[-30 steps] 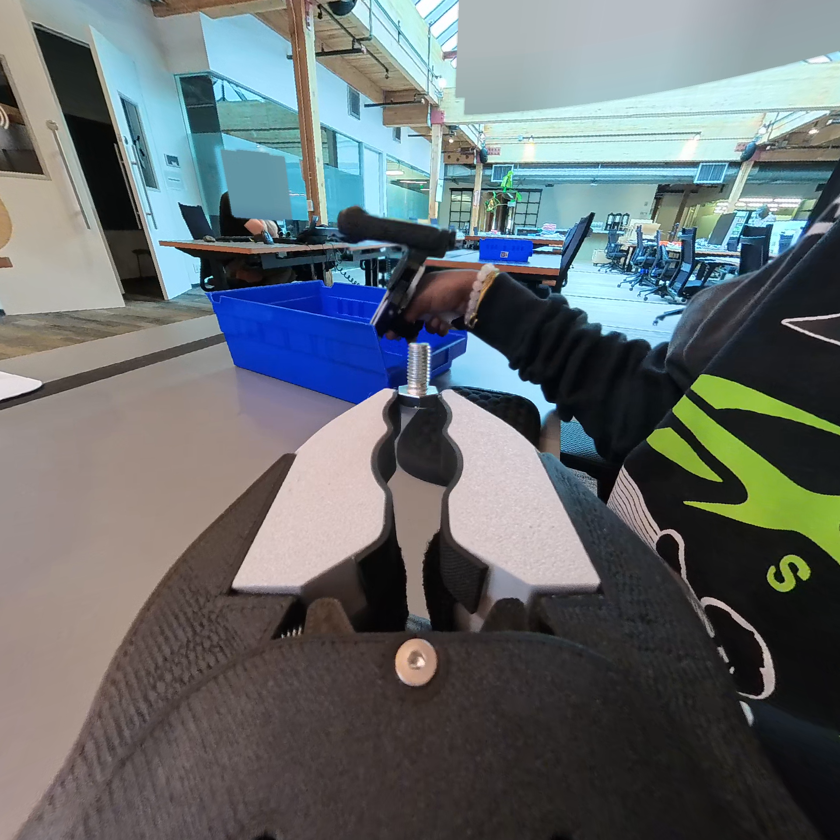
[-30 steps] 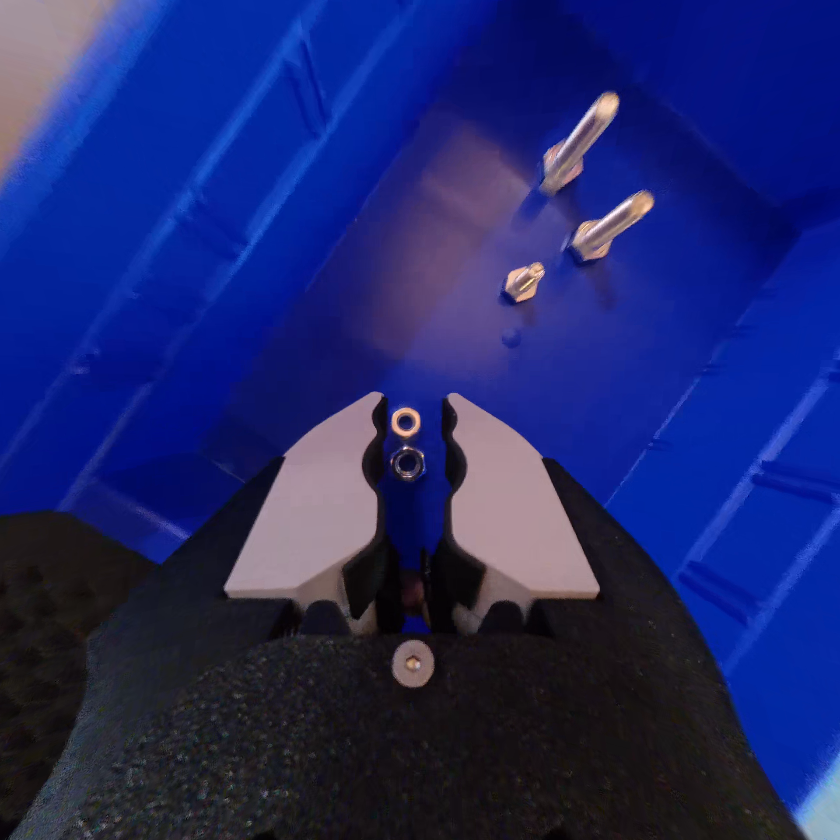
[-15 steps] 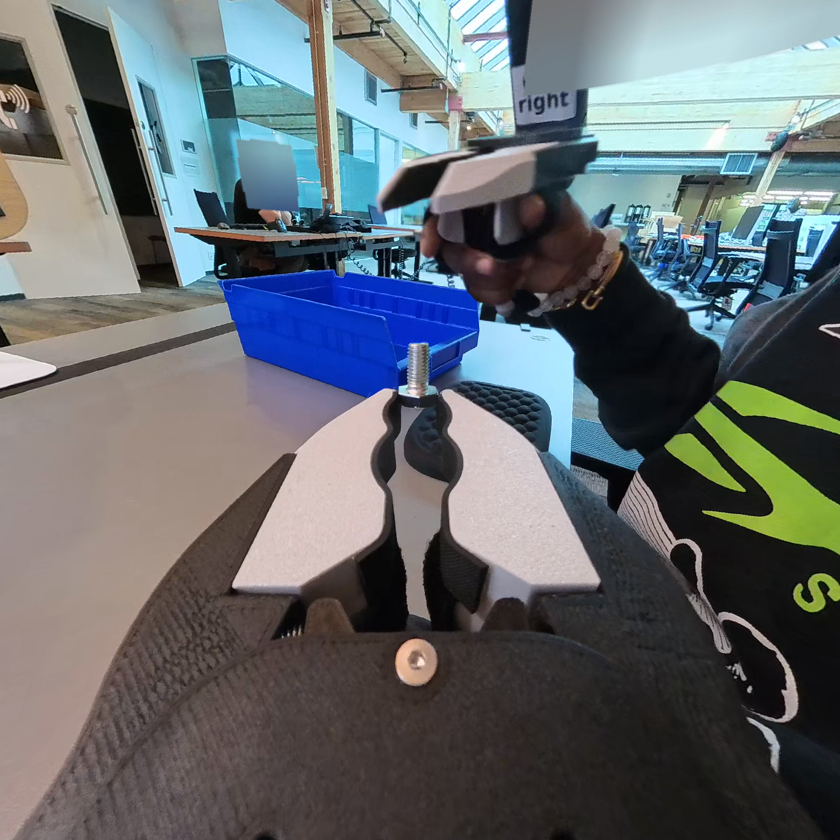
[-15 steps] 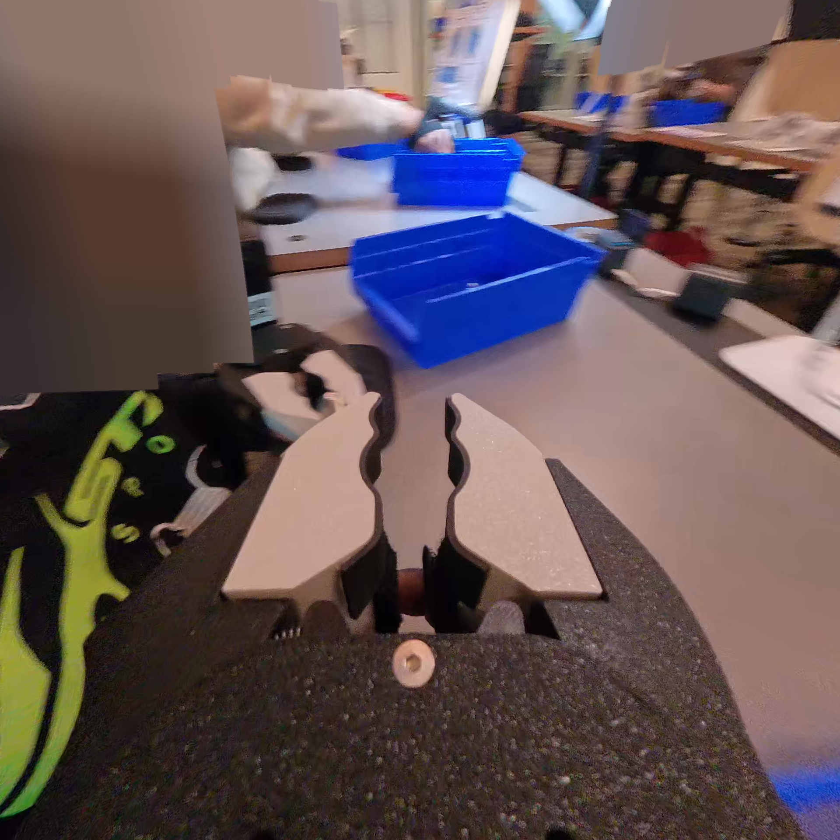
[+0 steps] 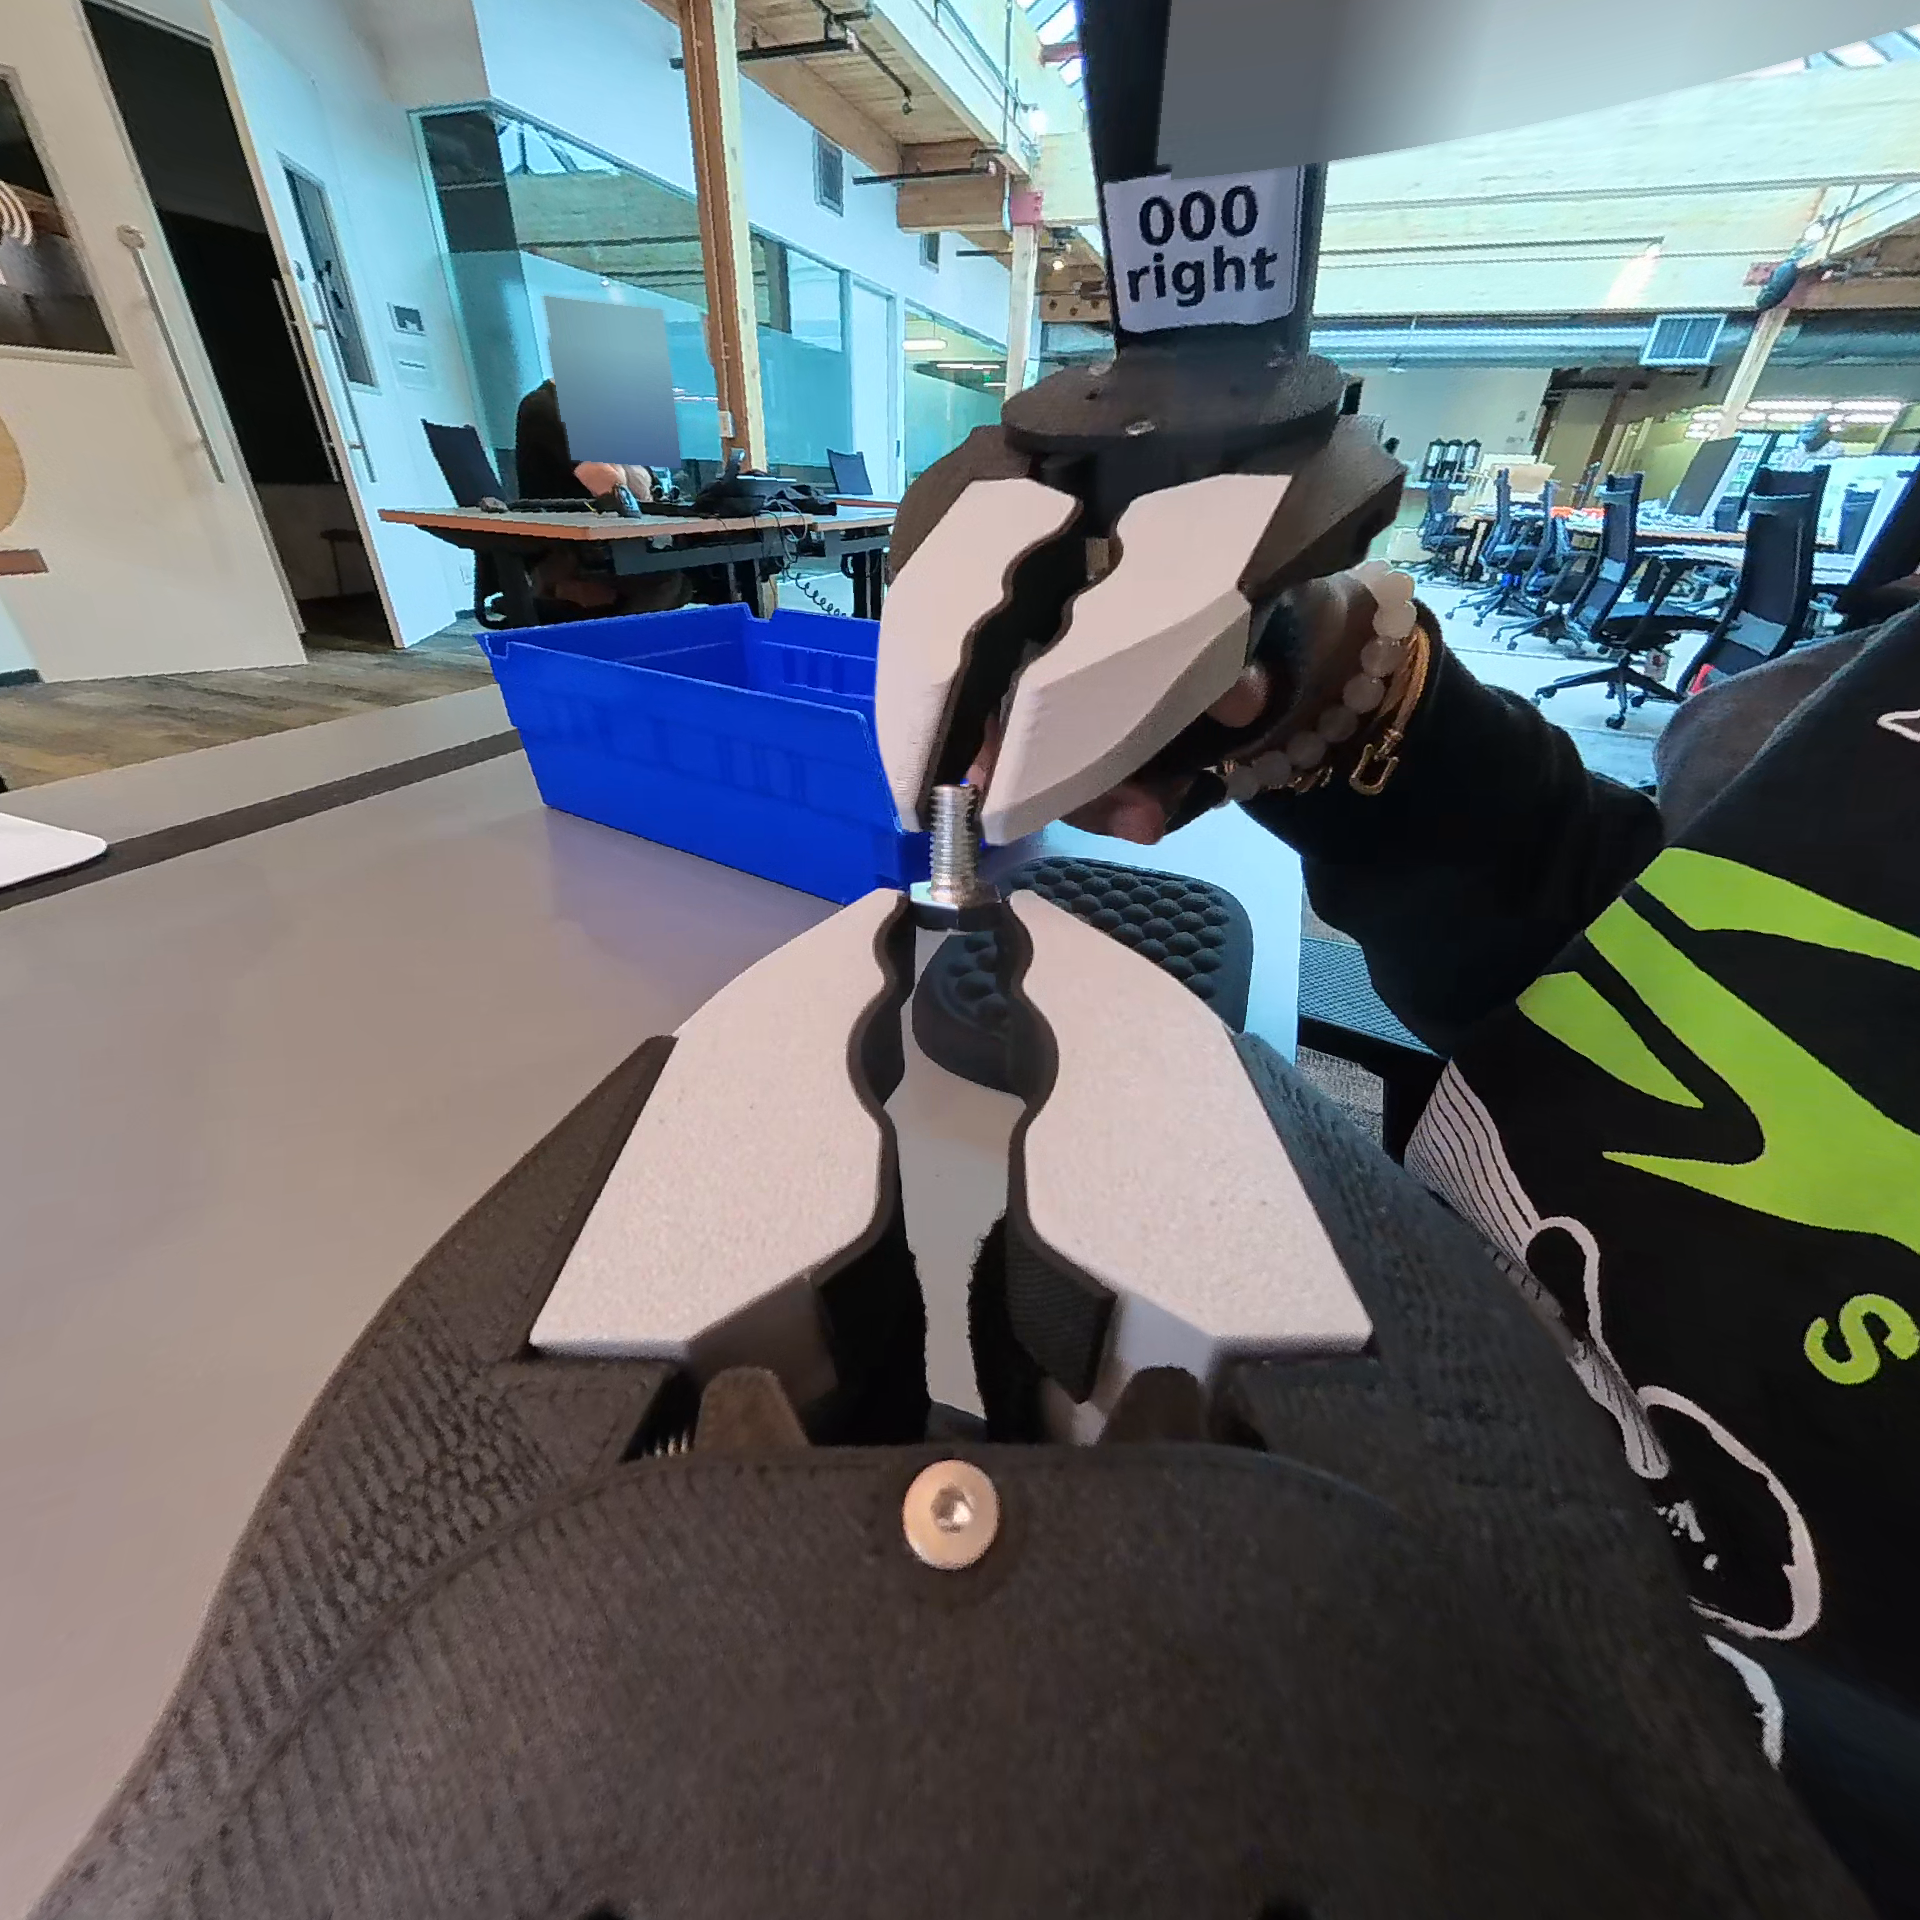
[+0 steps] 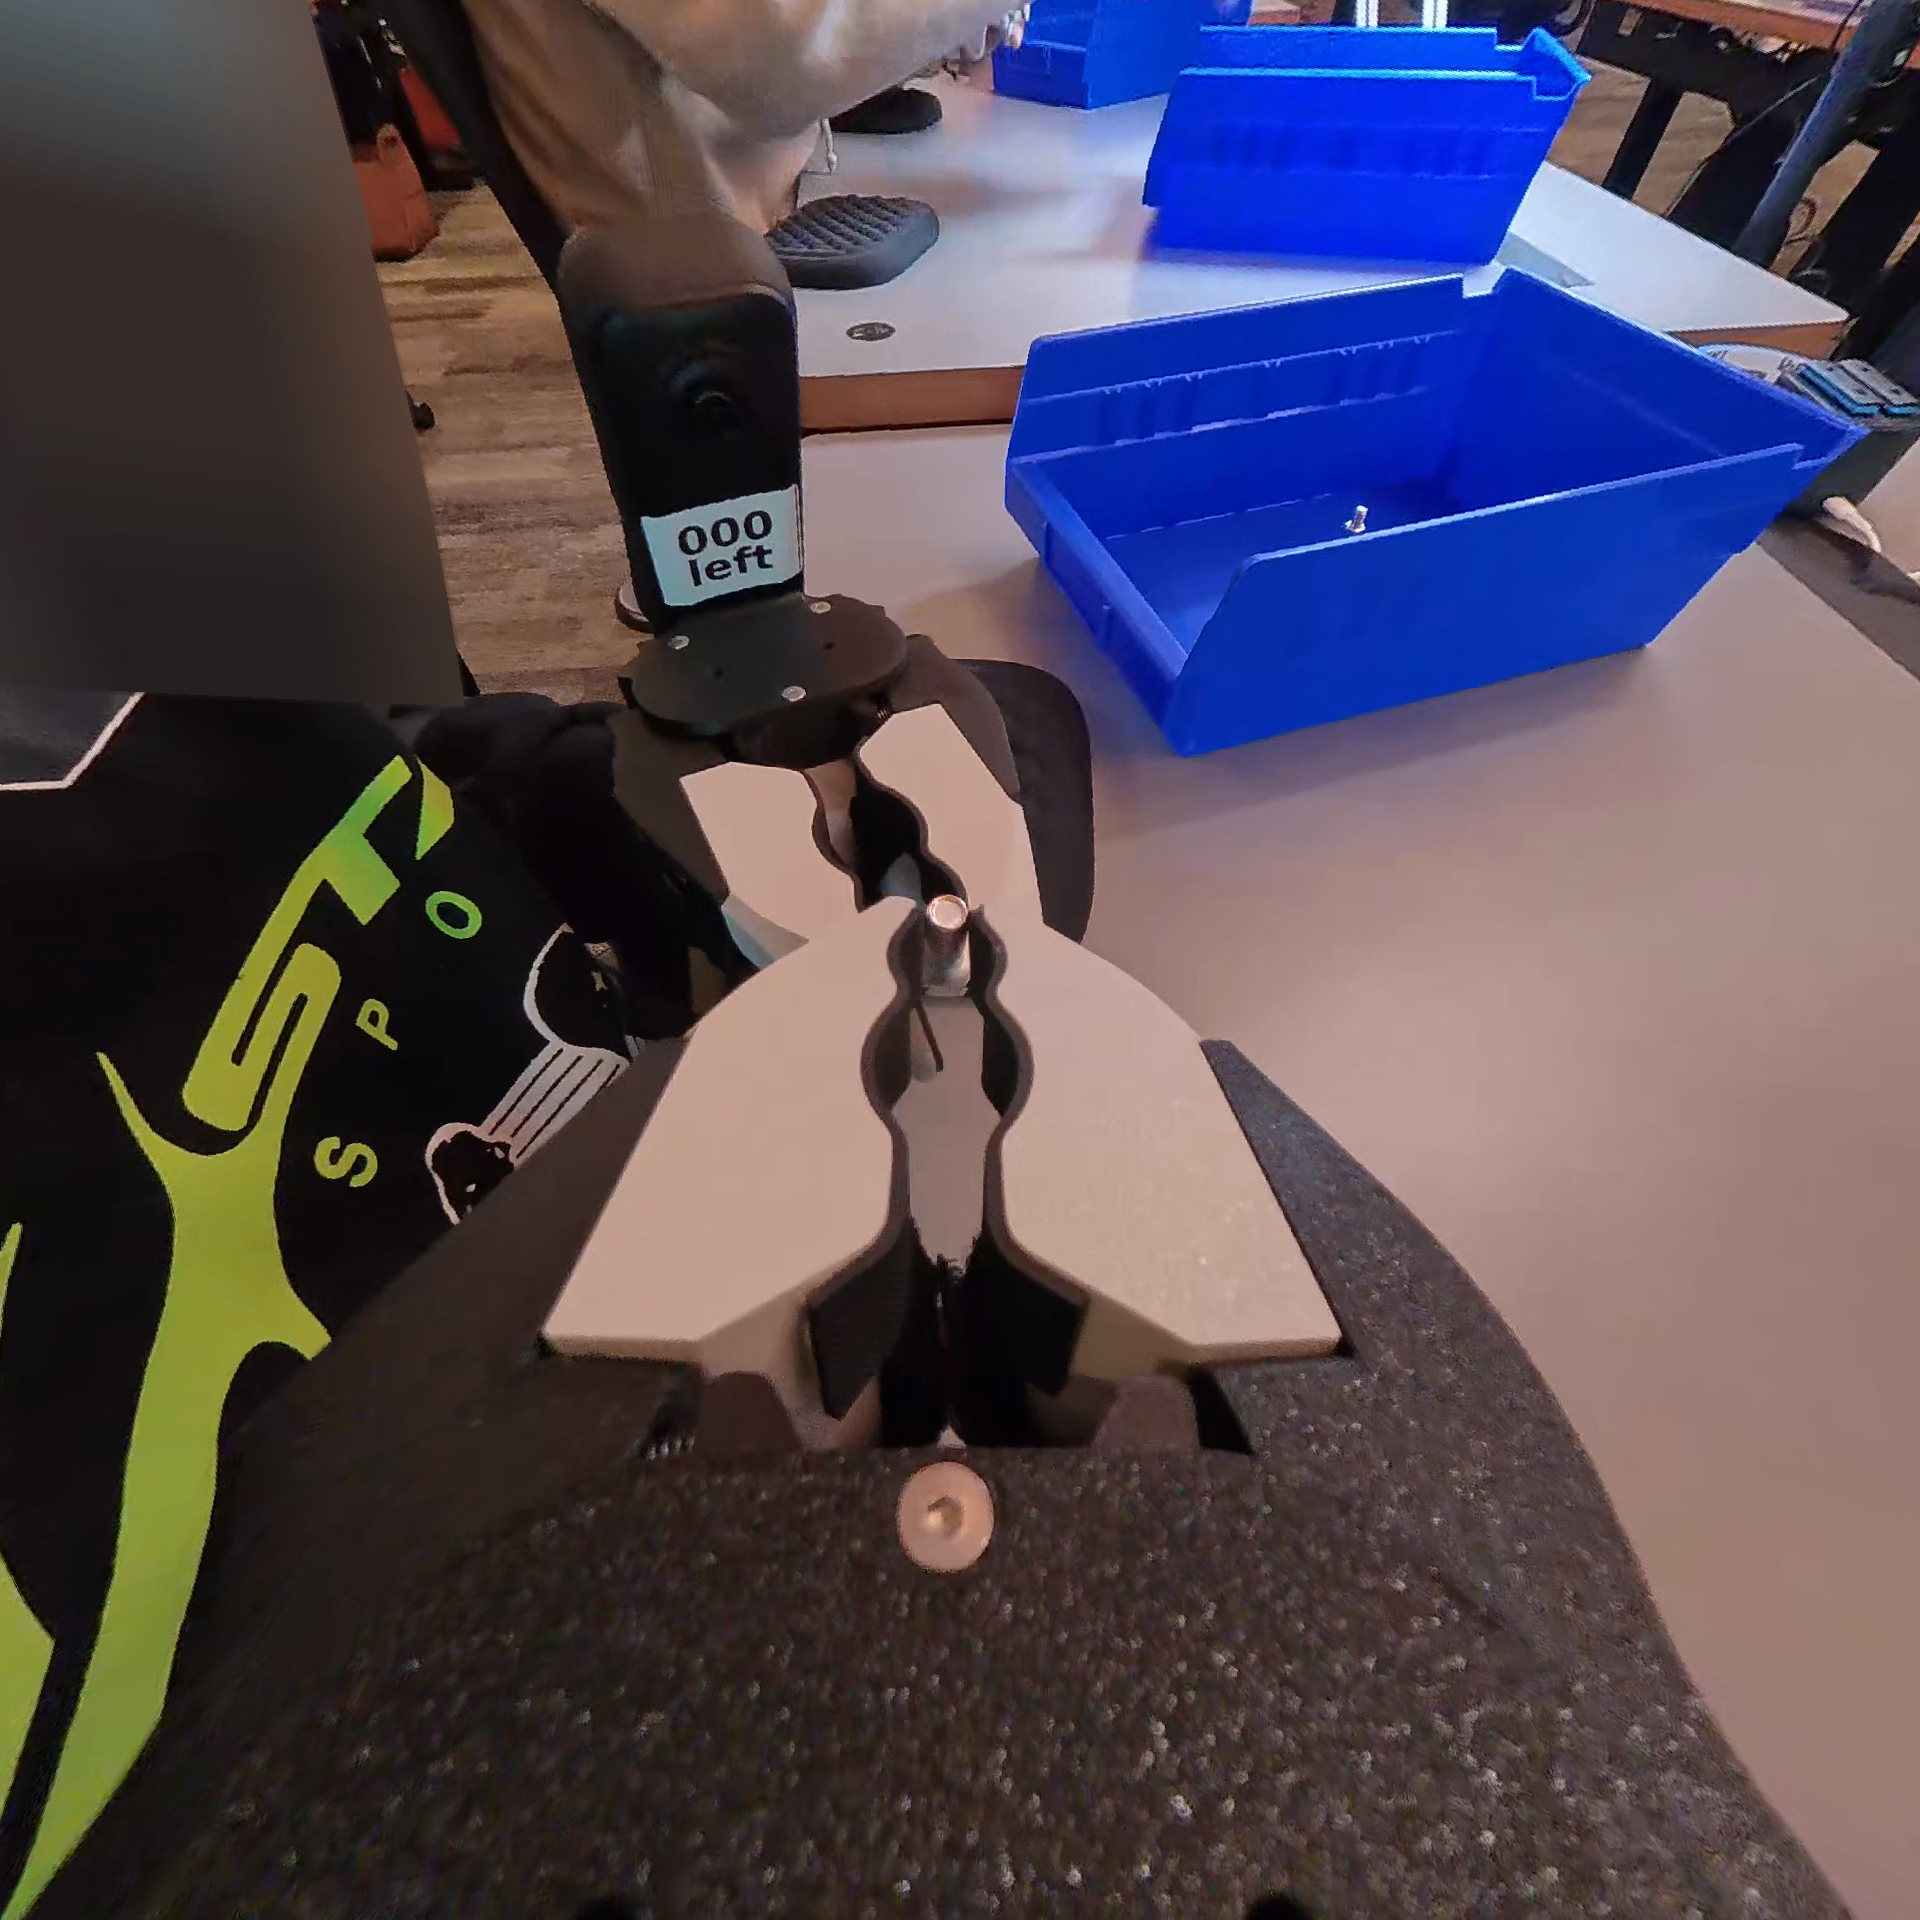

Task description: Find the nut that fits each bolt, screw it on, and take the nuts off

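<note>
The left hand-held gripper [image 5: 951, 914] is closed on the hex head of a silver bolt [image 5: 953, 854], both pads pressed to the head and the threaded shank standing upright above its tips. The right hand-held gripper [image 5: 958, 821] comes down from above with its fingertips [image 5: 1023, 790] on either side of the shank's top end; the jaws are nearly closed around the thread, but whether the pads press on it cannot be told, and no nut can be made out between them. In the right wrist view the same bolt [image 6: 945, 951] shows end-on in the notch between that gripper's tips [image 6: 940, 956], with the left gripper [image 6: 914, 862] just beyond, pointing back toward the camera. A hand [image 5: 1195, 758] with a bead bracelet [image 5: 1351, 686] and a black sleeve [image 5: 1455, 831] holds the right gripper; a black top with green print [image 5: 1714, 1039] fills the right side of the view. Both grippers hang over the near edge of the grey worktop [image 5: 312, 1039], above a black chair back [image 5: 1132, 925]. Farther along the worktop sits a blue bin [image 6: 1455, 540], well apart from the grippers, with one small bolt [image 6: 1356, 517] standing on its floor. Behind it a second worktop [image 6: 1039, 312] carries more blue bins [image 6: 1351, 156], and in the distance are desks [image 5: 623, 520] and office chairs [image 5: 1621, 561].
</note>
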The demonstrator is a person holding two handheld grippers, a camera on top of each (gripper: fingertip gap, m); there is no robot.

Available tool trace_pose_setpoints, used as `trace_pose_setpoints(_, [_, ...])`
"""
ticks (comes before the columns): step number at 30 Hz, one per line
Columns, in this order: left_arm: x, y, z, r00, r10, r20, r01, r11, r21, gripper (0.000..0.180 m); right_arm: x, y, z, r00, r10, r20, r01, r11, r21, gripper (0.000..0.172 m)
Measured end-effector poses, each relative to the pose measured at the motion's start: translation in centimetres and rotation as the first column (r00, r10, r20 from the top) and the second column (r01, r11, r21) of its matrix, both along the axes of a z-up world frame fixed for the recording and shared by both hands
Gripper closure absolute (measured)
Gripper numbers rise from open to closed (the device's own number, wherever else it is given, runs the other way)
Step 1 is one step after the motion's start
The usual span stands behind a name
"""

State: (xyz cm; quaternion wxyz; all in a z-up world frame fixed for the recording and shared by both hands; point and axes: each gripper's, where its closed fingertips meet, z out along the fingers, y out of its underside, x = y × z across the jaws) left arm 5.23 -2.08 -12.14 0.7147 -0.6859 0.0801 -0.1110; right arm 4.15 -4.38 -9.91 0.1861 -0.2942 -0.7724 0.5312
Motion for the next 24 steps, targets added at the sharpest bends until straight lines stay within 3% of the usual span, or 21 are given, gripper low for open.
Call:
trace_pose_setpoints(4, [-0.4, 0.0, 0.2, 1.000, 0.008, 0.024, -0.008, 1.000, 0.002, 0.146, -0.5, 1.9, 0.5, 0.997, -0.077, -0.014, 0.077, 0.997, -0.001, 0.164])
trace_pose_setpoints(7, [-1.1, -0.3, 0.4, 0.999, 0.041, 0.031, -0.041, 0.999, 0.014, 0.136, -1.6, 7.5, 1.4, 0.957, -0.284, -0.057, 0.286, 0.957, 0.041, 0.164])
trace_pose_setpoints(9, [-1.6, -0.6, 0.6, 0.998, 0.059, 0.036, -0.060, 0.998, 0.024, 0.132, -2.2, 13.0, 1.7, 0.884, -0.460, -0.090, 0.467, 0.879, 0.096, 0.164])
trace_pose_setpoints(12, [-2.3, -1.0, 0.9, 0.996, 0.083, 0.044, -0.085, 0.996, 0.037, 0.130, -2.4, 21.6, 1.3, 0.721, -0.685, -0.101, 0.692, 0.706, 0.153, 0.164])
trace_pose_setpoints(15, [-2.7, -1.3, 1.1, 0.994, 0.096, 0.044, -0.098, 0.994, 0.042, 0.130, -2.1, 28.4, -0.4, 0.579, -0.813, -0.057, 0.807, 0.561, 0.184, 0.164])
trace_pose_setpoints(18, [-2.9, -1.6, 1.2, 0.993, 0.111, 0.031, -0.113, 0.993, 0.039, 0.130, -1.8, 32.8, -3.2, 0.478, -0.878, 0.030, 0.853, 0.473, 0.223, 0.164])
trace_pose_setpoints(24, [-3.3, -1.8, 1.2, 0.992, 0.126, 0.023, -0.126, 0.991, 0.035, 0.130, -1.4, 35.5, -10.0, 0.396, -0.884, 0.247, 0.819, 0.462, 0.341, 0.163])
